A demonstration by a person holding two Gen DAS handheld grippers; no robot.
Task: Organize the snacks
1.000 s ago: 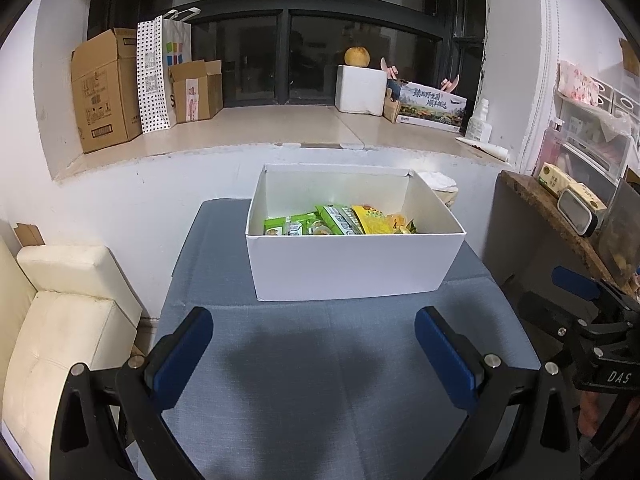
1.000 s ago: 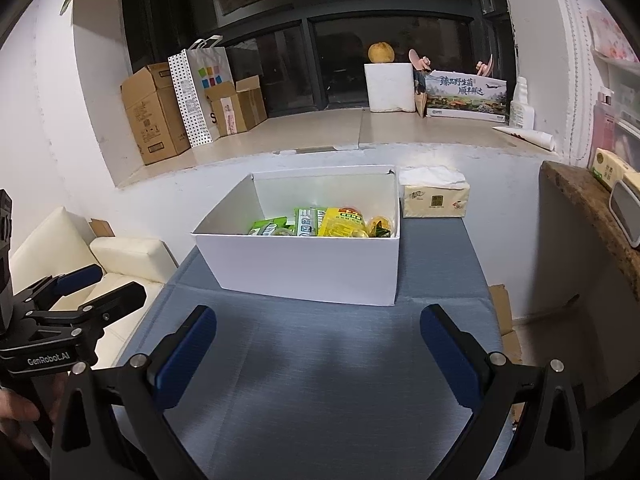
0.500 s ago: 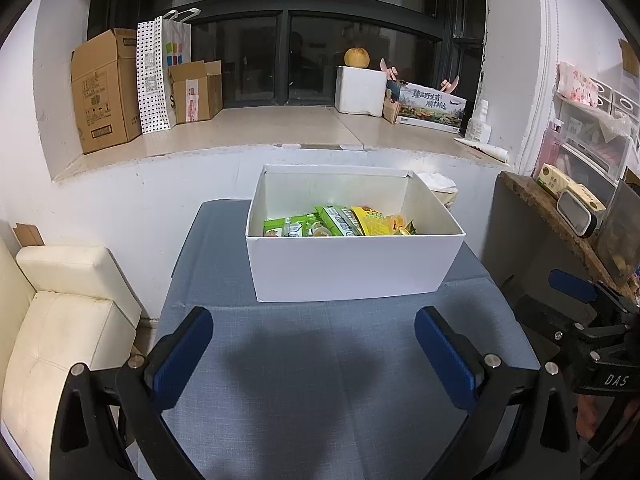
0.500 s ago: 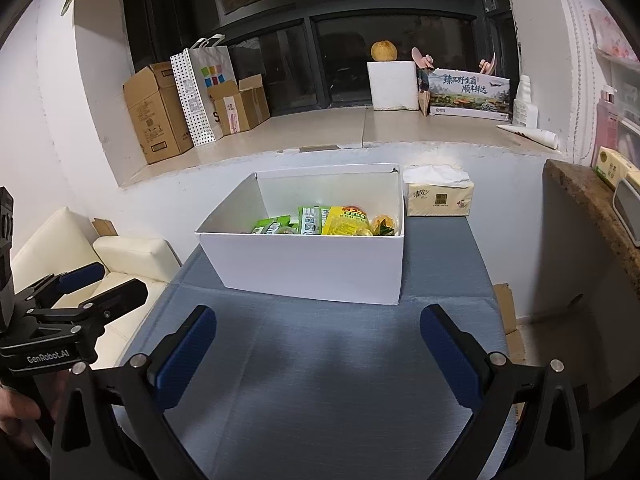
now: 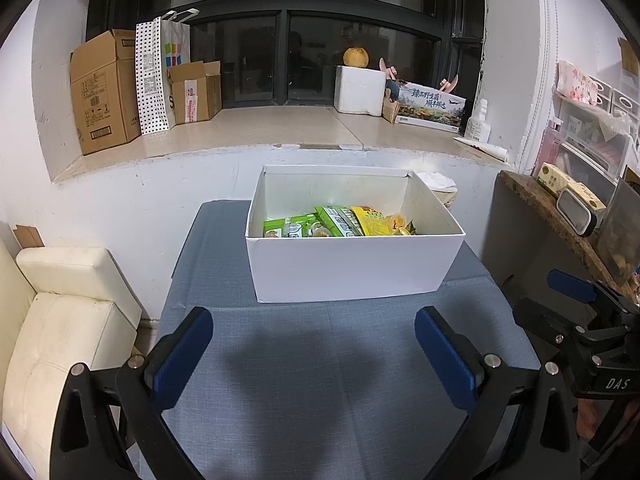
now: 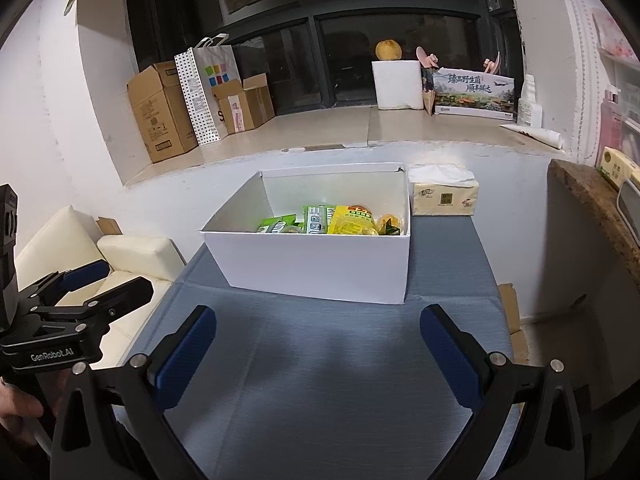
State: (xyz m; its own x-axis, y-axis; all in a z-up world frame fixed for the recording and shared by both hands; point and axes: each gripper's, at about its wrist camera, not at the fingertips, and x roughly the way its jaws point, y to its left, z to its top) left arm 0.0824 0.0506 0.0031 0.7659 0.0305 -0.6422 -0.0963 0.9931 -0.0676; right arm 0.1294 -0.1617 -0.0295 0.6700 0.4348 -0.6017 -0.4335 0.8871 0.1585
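Observation:
A white open box [image 5: 352,268] stands on the blue-grey tablecloth [image 5: 312,380]; it also shows in the right wrist view [image 6: 316,264]. Inside lie green snack packs [image 5: 296,226], a yellow pack [image 5: 372,220] and small jelly cups [image 6: 390,224]. My left gripper [image 5: 316,356] is open and empty, held above the cloth short of the box. My right gripper [image 6: 320,354] is open and empty, also short of the box. Each gripper shows at the edge of the other's view, the right one [image 5: 580,312] and the left one [image 6: 80,292].
A tissue pack [image 6: 444,196] sits behind the box on the right. A cream sofa [image 5: 60,320] stands left of the table, a stone-topped counter [image 5: 560,220] on the right. The window ledge holds cardboard boxes [image 5: 108,88], a paper bag and a foam box.
Both views have shifted only slightly; the box sits a little farther off in the right wrist view. Both grippers stay open and empty.

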